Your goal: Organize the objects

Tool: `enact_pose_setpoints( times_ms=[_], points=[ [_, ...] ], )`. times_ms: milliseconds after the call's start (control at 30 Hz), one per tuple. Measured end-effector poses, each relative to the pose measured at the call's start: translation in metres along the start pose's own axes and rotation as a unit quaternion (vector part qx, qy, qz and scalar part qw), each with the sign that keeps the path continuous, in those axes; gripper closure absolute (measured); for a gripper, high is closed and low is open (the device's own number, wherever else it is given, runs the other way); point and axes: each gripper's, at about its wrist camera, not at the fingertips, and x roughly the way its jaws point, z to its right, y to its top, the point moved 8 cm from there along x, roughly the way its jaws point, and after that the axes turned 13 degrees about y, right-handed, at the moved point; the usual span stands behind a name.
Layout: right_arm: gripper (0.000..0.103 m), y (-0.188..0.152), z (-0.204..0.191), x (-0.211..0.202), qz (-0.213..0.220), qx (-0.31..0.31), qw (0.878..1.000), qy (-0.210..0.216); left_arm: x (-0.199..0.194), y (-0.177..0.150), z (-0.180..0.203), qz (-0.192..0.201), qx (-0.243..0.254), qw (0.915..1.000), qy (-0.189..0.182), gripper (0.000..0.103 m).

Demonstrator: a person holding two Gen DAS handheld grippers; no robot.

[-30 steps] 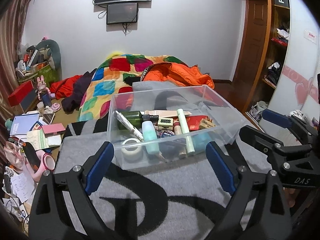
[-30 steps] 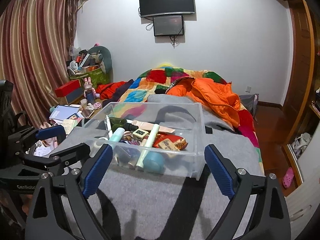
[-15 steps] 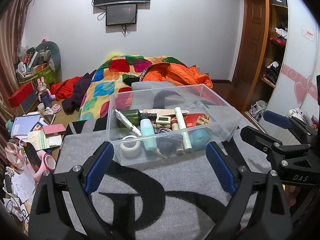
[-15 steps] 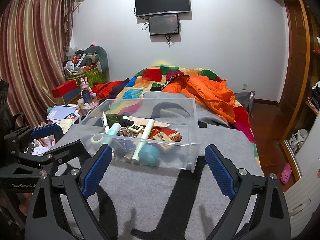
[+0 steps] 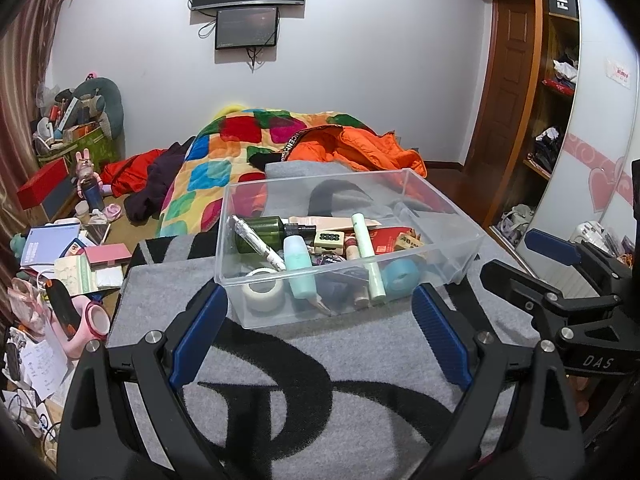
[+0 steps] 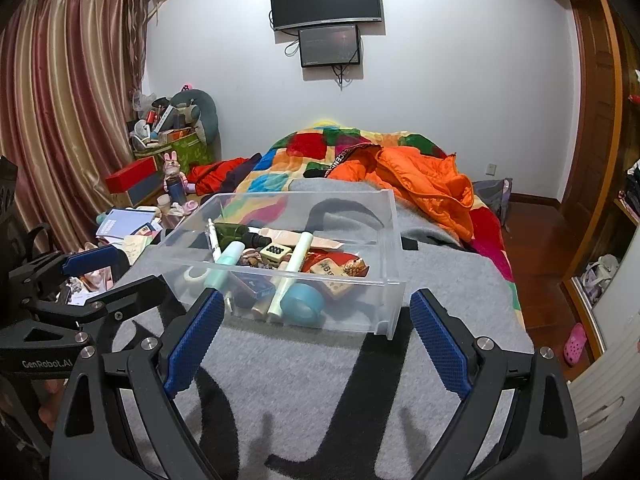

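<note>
A clear plastic box sits on a grey blanket with black lettering. In it lie a white tape roll, a teal bottle, a dark green bottle, a pale green tube, a blue tape roll and a red packet. My left gripper stands open just short of the box's front wall, holding nothing. My right gripper is open too, before the same box, near its front right corner. Each gripper shows in the other's view: the right, the left.
Behind the box lie a patchwork quilt and an orange jacket. Books, papers and a pink object crowd the floor on the left. A wardrobe with shelves stands to the right, a curtain to the left.
</note>
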Motion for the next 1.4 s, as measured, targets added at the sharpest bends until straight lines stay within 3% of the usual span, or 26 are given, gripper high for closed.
enact_pose_setpoints(
  times_ms=[1400],
  points=[
    [0.010, -0.0040, 0.0019, 0.0030, -0.002, 0.018, 1.000, 0.004, 0.0062, -0.0025, -0.0061, -0.017, -0.023, 0.9996, 0.002, 0.008]
  ],
)
